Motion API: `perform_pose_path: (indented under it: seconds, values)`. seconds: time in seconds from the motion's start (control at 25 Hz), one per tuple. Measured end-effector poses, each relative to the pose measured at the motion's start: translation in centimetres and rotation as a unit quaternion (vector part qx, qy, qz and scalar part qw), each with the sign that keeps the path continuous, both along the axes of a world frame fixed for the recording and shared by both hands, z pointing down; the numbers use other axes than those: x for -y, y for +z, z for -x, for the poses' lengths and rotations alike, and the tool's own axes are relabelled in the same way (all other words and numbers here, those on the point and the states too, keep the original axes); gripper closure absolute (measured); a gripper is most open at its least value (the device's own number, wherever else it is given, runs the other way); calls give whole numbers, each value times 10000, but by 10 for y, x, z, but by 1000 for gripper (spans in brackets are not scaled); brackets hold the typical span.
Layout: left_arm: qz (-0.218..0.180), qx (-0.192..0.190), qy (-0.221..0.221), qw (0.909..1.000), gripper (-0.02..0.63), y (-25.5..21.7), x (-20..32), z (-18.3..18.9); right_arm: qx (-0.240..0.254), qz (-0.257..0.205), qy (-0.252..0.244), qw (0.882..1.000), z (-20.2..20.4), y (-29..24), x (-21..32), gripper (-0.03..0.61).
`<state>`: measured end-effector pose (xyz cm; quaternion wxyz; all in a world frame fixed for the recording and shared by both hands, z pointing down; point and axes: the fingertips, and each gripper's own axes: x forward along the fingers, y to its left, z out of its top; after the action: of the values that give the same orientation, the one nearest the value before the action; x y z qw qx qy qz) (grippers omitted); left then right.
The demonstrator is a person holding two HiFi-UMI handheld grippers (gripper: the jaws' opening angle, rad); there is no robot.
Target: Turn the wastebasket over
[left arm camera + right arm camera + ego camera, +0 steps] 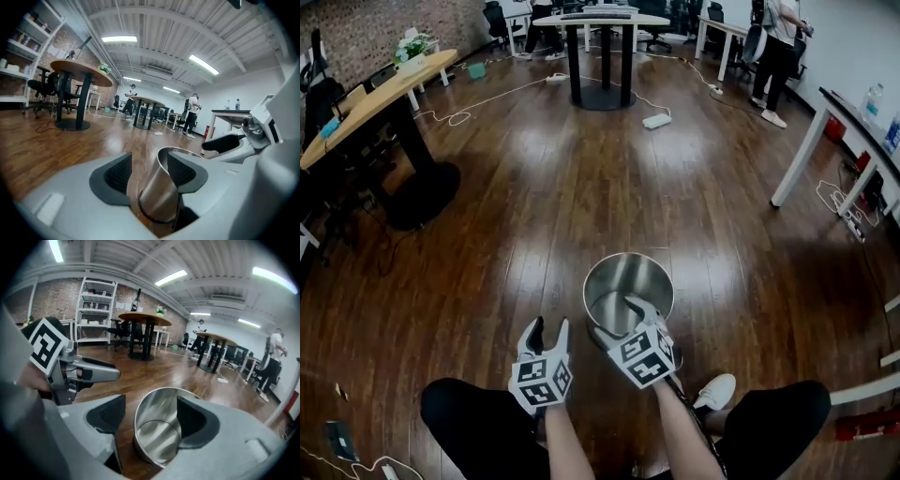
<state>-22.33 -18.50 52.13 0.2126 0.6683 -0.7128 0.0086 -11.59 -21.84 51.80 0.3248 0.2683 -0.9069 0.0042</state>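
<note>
A shiny steel wastebasket (629, 273) stands upright on the wooden floor, its mouth facing up, just in front of the person's knees. My left gripper (547, 330) hangs open to the left of it, close to its side. In the left gripper view the basket (157, 199) shows tilted between the spread jaws of my left gripper (147, 171). My right gripper (622, 321) is open at the near rim. In the right gripper view the basket (157, 427) fills the gap of my right gripper (150, 416), with its right jaw across the rim. No pad visibly presses on it.
A round table on a black pedestal (605, 94) stands far ahead, a wooden table (384, 89) to the left, and a white desk (825, 122) to the right. Cables and a power strip (657, 121) lie on the floor. A person (778, 56) stands far right. A white shoe (717, 389) is beside the basket.
</note>
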Motion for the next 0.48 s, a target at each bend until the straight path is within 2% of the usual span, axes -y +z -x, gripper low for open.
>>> perform_pose_path:
  seconds: [0.08,0.16,0.2,0.36,0.48]
  values:
    - [22,-60,-83,9999,351,7,1,7,-201,131,-215,9995,23,19,5,281]
    - [72,-59,-111,9999,351,12,-1,9,-433,172,-325,9984,37,36,11,381]
    - [96,-55,-118,9999,353,15,-2,10,-565,192,-362,9976,44,45,14,407]
    - [213,-95,-154,9996,354,26,-9,18,-1033,292,-336,9937,61,79,20,415]
    - [235,-95,-165,9995,354,30,-12,22,-1135,396,-243,9924,67,89,21,496]
